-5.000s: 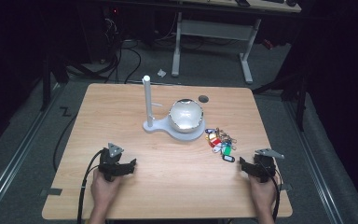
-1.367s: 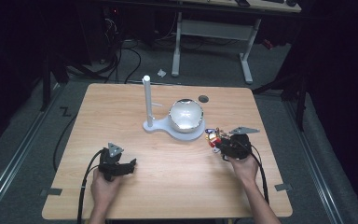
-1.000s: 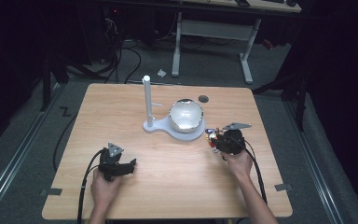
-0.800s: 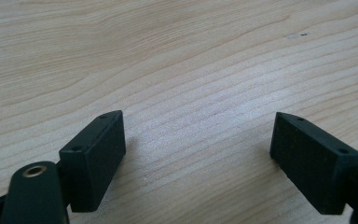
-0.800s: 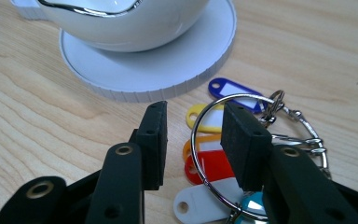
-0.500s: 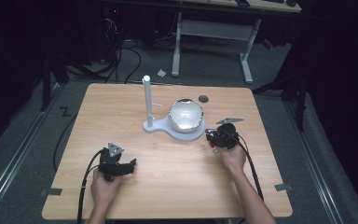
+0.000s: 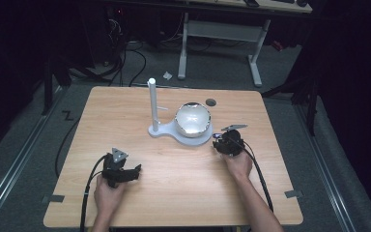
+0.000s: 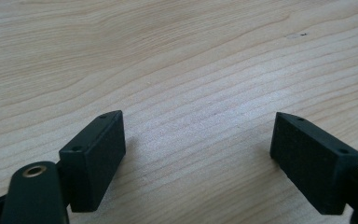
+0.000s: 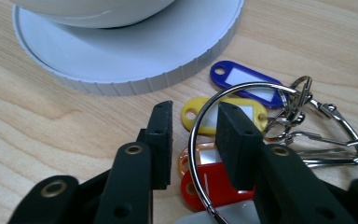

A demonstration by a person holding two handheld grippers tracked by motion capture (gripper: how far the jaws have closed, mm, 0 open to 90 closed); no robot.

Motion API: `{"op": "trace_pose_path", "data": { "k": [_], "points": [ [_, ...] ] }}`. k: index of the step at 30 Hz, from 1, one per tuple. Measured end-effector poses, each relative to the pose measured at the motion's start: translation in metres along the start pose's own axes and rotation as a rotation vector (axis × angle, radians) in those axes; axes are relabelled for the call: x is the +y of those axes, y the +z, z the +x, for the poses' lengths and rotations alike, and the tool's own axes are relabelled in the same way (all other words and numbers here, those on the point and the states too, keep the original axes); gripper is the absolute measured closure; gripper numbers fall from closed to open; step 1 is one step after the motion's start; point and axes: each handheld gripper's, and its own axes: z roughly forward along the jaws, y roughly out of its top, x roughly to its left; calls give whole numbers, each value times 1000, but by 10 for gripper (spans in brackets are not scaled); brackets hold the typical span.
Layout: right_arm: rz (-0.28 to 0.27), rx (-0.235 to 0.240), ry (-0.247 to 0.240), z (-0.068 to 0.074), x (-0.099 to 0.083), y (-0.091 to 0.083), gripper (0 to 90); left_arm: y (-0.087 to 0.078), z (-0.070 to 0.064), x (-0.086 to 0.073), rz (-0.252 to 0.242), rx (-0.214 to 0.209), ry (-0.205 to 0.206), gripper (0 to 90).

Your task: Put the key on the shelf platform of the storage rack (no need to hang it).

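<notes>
The right claw (image 9: 193, 140), jaws narrowly spread, straddles the metal key ring (image 9: 200, 140) on the tabletop (image 7: 183, 179). The left claw (image 8: 198, 154) rests wide open.

One counter (image 7: 174, 203) fills the middle of the high view. On it stands one white stand (image 7: 179, 131) with one post (image 7: 151, 99) and one dome (image 7: 192, 118), just above frame centre. Two grippers show: one left gripper (image 7: 134, 170) at lower left, one right gripper (image 7: 217, 143) right of centre. In the right gripper view, one large key ring (image 9: 279, 135) carries four coloured tags: one blue tag (image 9: 247, 84), one yellow tag (image 9: 203, 116), one orange tag (image 9: 200, 156) and one red tag (image 9: 209, 184). One second desk (image 7: 222, 5) crosses the top edge.
</notes>
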Motion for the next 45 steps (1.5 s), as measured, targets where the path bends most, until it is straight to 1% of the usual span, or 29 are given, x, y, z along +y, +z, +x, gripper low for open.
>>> {"op": "trace_pose_path", "data": {
  "k": [2, 4, 5, 6, 10, 11, 16, 19, 22, 23, 24, 25, 26, 27, 28, 29, 30, 36, 38, 40, 41, 42, 43, 44, 45],
  "points": [
    [15, -10, -7, 2, 0, 1, 735, 0, 0, 0, 0, 0, 0, 185],
    [19, -33, -38, 5, -1, 2, 776, 0, 0, 0, -1, 0, -1, 185],
    [19, -33, -38, 5, -1, 2, 776, 0, 0, 0, -1, 0, -1, 185],
    [21, -44, -54, 7, -1, 1, 815, 0, 0, 0, -1, 0, -1, 185],
    [21, -53, -66, 8, -2, 1, 836, 0, 0, 0, -1, 0, -1, 185],
    [19, -61, -81, 9, -2, 1, 858, 0, 0, 0, -2, 0, -1, 185],
    [13, -75, -103, 11, -3, 1, 864, 0, 0, 0, -1, 0, -1, 185],
    [2, -99, -138, 14, -3, 2, 866, 0, 0, 0, -1, 0, -1, 185],
    [-14, -92, -137, 14, -3, 1, 868, 0, 0, 0, -1, 1, -1, 185],
    [-32, -88, -136, 14, -2, -1, 869, 0, 0, 0, -1, 2, -2, 185],
    [-32, -88, -136, 14, -2, -1, 869, 0, 0, 0, -1, 2, -2, 185],
    [-55, -79, -136, 12, 0, -6, 870, 0, 0, 0, 0, 3, -1, 185],
    [-55, -79, -136, 12, 0, -6, 870, 0, 0, 0, 0, 3, -1, 185],
    [-68, -76, -147, 11, 2, -13, 871, 0, 0, 0, 0, 3, -2, 185],
    [-68, -76, -147, 11, 2, -13, 871, 0, 0, 0, 0, 3, -2, 185],
    [-86, -75, -155, 9, 3, -21, 872, 0, 0, 0, 0, 3, -2, 185],
    [-86, -75, -155, 9, 3, -21, 872, 0, 0, 0, 0, 3, -2, 186],
    [-134, -72, -150, 0, 6, -40, 876, 0, 0, 0, 0, 4, -3, 185],
    [-158, -70, -134, -5, 7, -49, 876, 0, 0, 0, 0, 4, -3, 185],
    [-167, -64, -115, -9, 7, -55, 877, 0, 0, 0, -1, 4, -4, 186],
    [-167, -73, -110, -13, 7, -61, 877, 0, 0, 0, -1, 5, -4, 187],
    [-167, -73, -110, -13, 7, -61, 877, 0, 0, 0, -1, 5, -4, 187],
    [-168, -82, -111, -17, 8, -68, 877, 0, 0, 0, -1, 5, -5, 187],
    [-168, -82, -111, -17, 8, -68, 877, 0, 0, 0, -1, 5, -5, 187],
    [-170, -90, -116, -18, 8, -72, 878, 0, 0, 0, -1, 5, -5, 187]
  ]
}}
